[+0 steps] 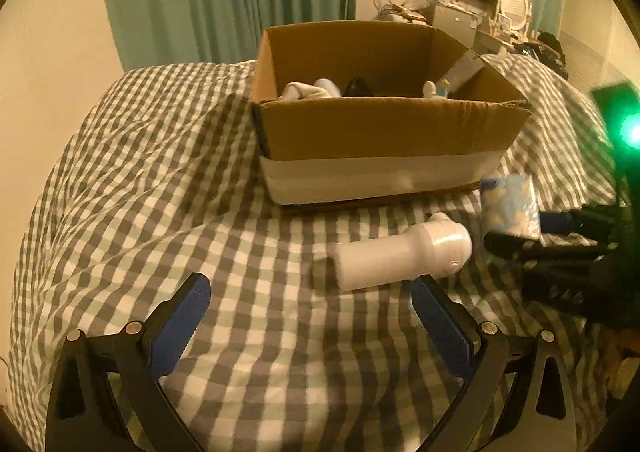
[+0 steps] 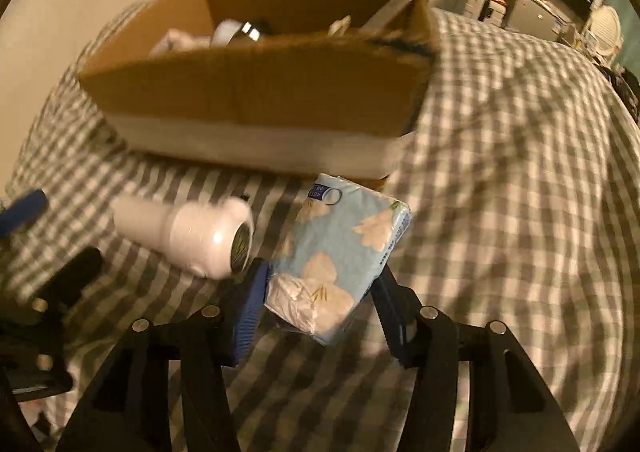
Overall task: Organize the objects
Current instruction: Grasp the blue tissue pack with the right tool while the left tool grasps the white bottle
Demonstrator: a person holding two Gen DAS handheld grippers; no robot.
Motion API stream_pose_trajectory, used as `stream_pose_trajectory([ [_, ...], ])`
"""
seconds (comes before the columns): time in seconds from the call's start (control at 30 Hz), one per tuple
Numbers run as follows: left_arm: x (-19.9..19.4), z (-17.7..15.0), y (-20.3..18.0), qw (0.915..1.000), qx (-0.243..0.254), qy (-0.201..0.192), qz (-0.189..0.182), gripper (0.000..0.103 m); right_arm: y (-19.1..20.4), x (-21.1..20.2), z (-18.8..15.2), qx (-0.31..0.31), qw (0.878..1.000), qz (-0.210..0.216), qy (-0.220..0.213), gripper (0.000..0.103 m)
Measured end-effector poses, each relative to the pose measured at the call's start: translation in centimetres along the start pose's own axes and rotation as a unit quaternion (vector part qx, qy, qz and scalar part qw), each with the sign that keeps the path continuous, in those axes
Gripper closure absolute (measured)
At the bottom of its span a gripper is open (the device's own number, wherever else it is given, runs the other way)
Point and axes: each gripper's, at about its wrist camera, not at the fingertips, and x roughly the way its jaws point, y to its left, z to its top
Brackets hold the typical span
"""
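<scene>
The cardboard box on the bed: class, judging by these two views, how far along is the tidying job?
Done: the cardboard box already holds several items, white and dark. In hand: the right gripper is closed around the blue tissue pack, which is not yet lifted off the checked bedcover. Left: the white bottle lies ahead of the open left gripper, untouched.

Both cameras sit on grippers, look down, forward, close over checked bed (image 1: 160, 172). Both see cardboard box (image 1: 384, 124) (image 2: 256, 92), upper middle.
</scene>
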Motion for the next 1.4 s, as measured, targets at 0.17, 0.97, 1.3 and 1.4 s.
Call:
stream_pose_trajectory([
  [0.17,1.4,1.4,-1.5,0.9992,0.034,-0.011,-0.017,0.0,-1.7,-2.2,0.3,0.01,1.0,0.0,-0.028,0.051],
  [0.97,7.7,1.5,-6.5,0.9828,0.155,0.066,-0.075,0.008,-1.4,0.7,0.6,0.046,0.999,0.013,0.012,0.051],
  [1.3,3.9,0.9,-5.6,0.9846,0.13,0.05,-0.105,0.075,-0.4,0.7,-0.1,0.04,0.999,0.024,0.006,0.051],
  [1.4,3.9,1.0,-4.9,0.9854,0.115,0.06,-0.11,0.08,0.1,0.7,-0.1,0.035,0.999,0.024,0.005,0.051],
])
